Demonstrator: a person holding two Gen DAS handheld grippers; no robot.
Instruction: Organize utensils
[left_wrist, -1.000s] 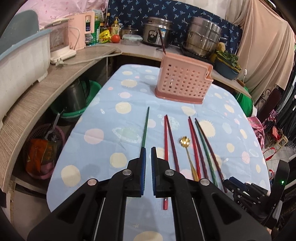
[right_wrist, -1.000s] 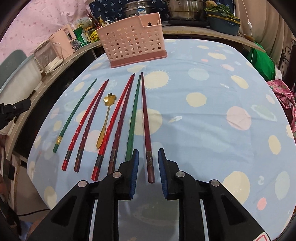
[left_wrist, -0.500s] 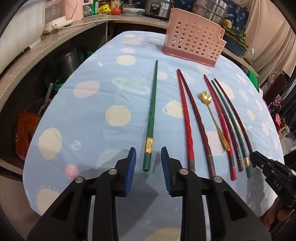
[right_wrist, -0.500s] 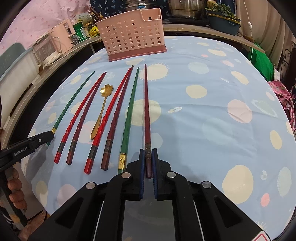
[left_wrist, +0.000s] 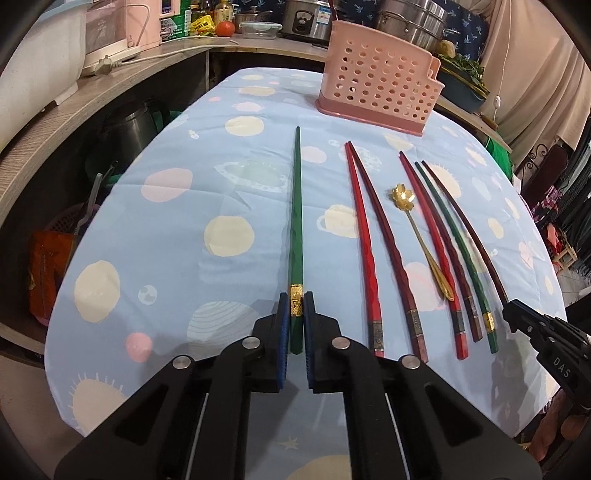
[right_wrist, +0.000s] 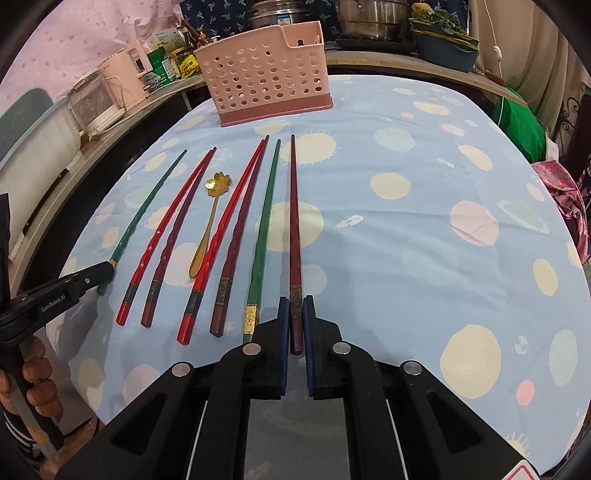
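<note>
A lone green chopstick (left_wrist: 296, 221) lies on the blue spotted tablecloth (left_wrist: 221, 184). My left gripper (left_wrist: 295, 299) has its jaws closing on the chopstick's gold-banded near end, pads against it. In the right wrist view my right gripper (right_wrist: 295, 303) is shut on the near end of a dark red chopstick (right_wrist: 294, 221), the rightmost of the row. Between them lie several red, dark red and green chopsticks (right_wrist: 236, 229) and a gold flower spoon (right_wrist: 210, 218). A pink perforated utensil holder (left_wrist: 380, 92) stands upright at the table's far end.
A curved wooden counter (left_wrist: 55, 122) wraps the left and back, carrying appliances, bottles and steel pots (left_wrist: 410, 18). Below it on the left stand a kettle and baskets. A hand (right_wrist: 37, 387) holds the left gripper's handle. Bare cloth lies right of the row (right_wrist: 443, 240).
My left gripper came down to the table, opened around the green chopstick's end and closed on it. My right gripper shut on the dark red chopstick and has stayed there.
</note>
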